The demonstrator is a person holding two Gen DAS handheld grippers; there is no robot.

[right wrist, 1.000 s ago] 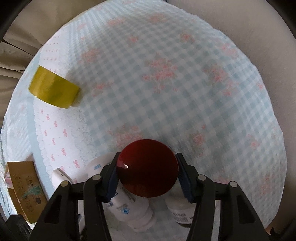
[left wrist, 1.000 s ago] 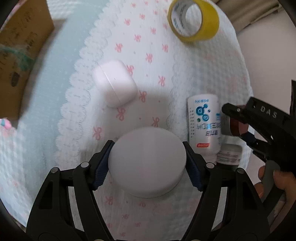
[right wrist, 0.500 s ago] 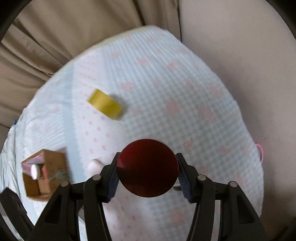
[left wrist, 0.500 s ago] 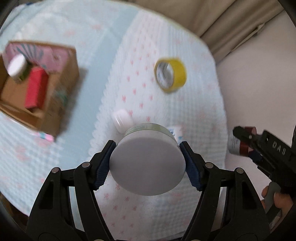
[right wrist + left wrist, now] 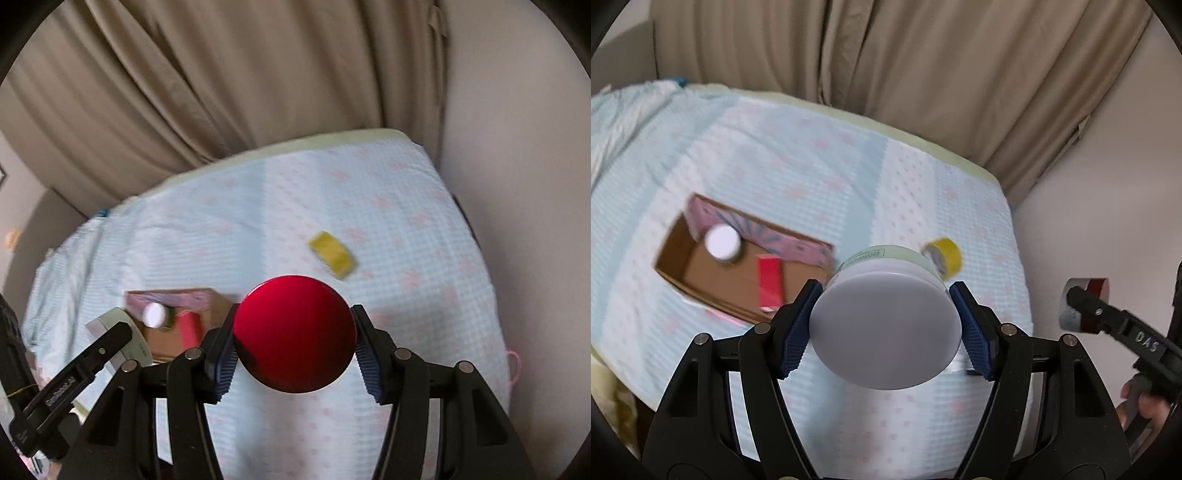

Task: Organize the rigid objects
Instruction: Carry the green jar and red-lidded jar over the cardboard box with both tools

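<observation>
My left gripper (image 5: 885,328) is shut on a white-lidded jar (image 5: 885,325) with a pale green body, held high above the bed. My right gripper (image 5: 294,339) is shut on a red-lidded jar (image 5: 294,339), also held in the air; that jar also shows at the right of the left wrist view (image 5: 1086,303). An open cardboard box (image 5: 701,266) with pink flaps lies on the bed to the left, holding a white-capped bottle (image 5: 722,243) and a red box (image 5: 770,282). The box also shows in the right wrist view (image 5: 170,332).
A yellow tape roll (image 5: 943,254) lies on the pale blue checked bedspread (image 5: 798,173), right of the box; it also shows in the right wrist view (image 5: 332,253). Beige curtains (image 5: 886,55) hang behind the bed. A wall (image 5: 517,147) borders the bed's right side.
Both grippers have lifted their jars off the bedspread and risen well above it, tilting up so the box and curtains come into view. The white case and bottle have dropped out of sight.
</observation>
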